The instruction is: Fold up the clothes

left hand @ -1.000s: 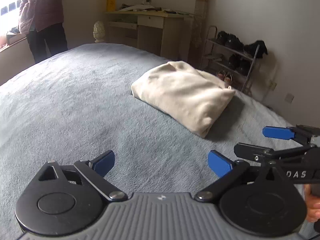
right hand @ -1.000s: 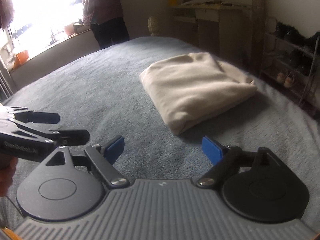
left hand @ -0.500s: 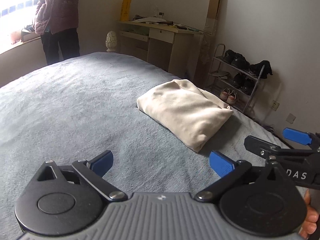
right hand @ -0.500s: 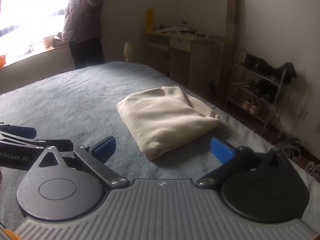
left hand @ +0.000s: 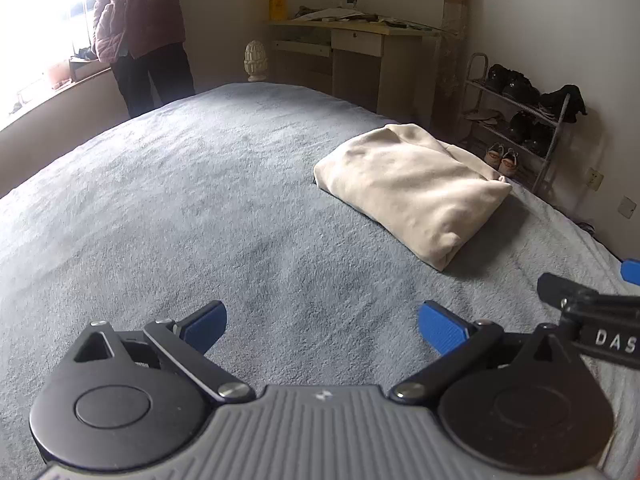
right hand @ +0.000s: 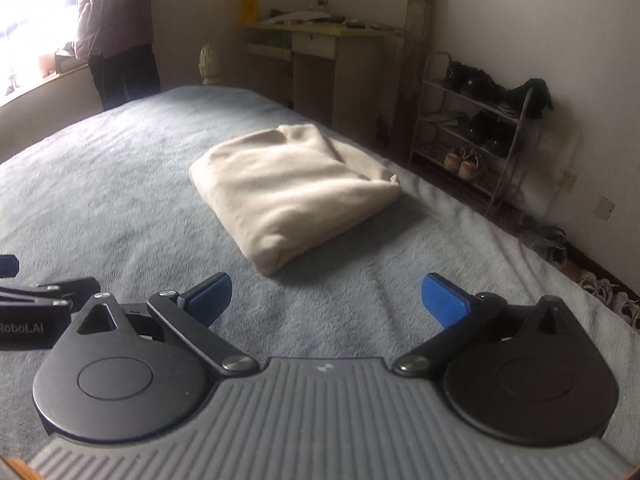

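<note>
Presently catalogued, all places given relative to the folded garment:

Left gripper (left hand: 322,322): jaws spread wide, blue pads bare, nothing between them; held above the blanket on the near side of the garment, touching neither.

Right gripper (right hand: 326,294): jaws at full spread after opening further over the past second (the widening ended half a second back); nothing between the pads, no contact with cloth.

Folded garment (right hand: 292,188): cream, folded into a thick rectangle, lying flat on the grey-blue blanket (left hand: 180,208); its nearest corner points toward both grippers, well apart from them.

Edges: bed edge runs just beyond the garment's right side; past it stands a shoe rack (left hand: 520,128) against the wall.

Open room: broad bare blanket left of the garment and in front of it; little margin on its right.

Background: desk (right hand: 320,52) beyond the garment's far end; a person in a pink jacket (left hand: 140,20) stands at the window, far to its left.

Change from a second ago: garment sits farther from both grippers and smaller in both views; more wall and rack visible; right gripper's pads now at the picture edge in the left view.
</note>
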A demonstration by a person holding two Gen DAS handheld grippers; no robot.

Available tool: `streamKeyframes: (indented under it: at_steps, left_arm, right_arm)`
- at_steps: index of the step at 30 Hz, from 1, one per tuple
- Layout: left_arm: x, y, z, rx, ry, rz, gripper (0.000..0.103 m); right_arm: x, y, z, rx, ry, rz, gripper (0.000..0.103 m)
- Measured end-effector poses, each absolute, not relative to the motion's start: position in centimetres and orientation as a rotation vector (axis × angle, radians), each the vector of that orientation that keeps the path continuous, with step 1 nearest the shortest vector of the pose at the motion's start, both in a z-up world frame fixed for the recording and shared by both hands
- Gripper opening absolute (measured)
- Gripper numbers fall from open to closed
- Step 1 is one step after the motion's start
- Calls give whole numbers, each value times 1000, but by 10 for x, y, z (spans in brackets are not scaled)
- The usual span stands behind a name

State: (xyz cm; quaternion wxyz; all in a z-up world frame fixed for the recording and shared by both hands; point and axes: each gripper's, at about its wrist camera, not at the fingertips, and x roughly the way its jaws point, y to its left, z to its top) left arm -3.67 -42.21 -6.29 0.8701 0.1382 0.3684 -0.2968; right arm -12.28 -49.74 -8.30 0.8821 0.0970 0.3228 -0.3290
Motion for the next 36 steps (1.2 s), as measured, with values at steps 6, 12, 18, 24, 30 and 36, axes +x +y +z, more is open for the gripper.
streamKeyframes:
  at_steps: [6,12,18,24,30,36]
  left_arm:
    - [-34,-424,-61,264,764,-586,103]
    - [-31,-424,-63,227,795,-573,103]
    - [-31,-424,-63,228,798,-568,103]
    - [-30,-423,-61,218,813,-551,103]
    - [-30,-423,-62,214,823,-541,103]
    - [-36,-424,-60,230,804,-542,103]
  right_arm:
    - [-123,-501,-84,214,686,-699,102]
    - [-125,-501,-79,207,657,-721,102]
    - [-121,-494,-79,167,671,-710,102]
    - [-118,-493,-78,165,683,-712,102]
    - [-117,-490,-78,172,693,-707,102]
    - [-119,-488,-77,164,695,-706,102]
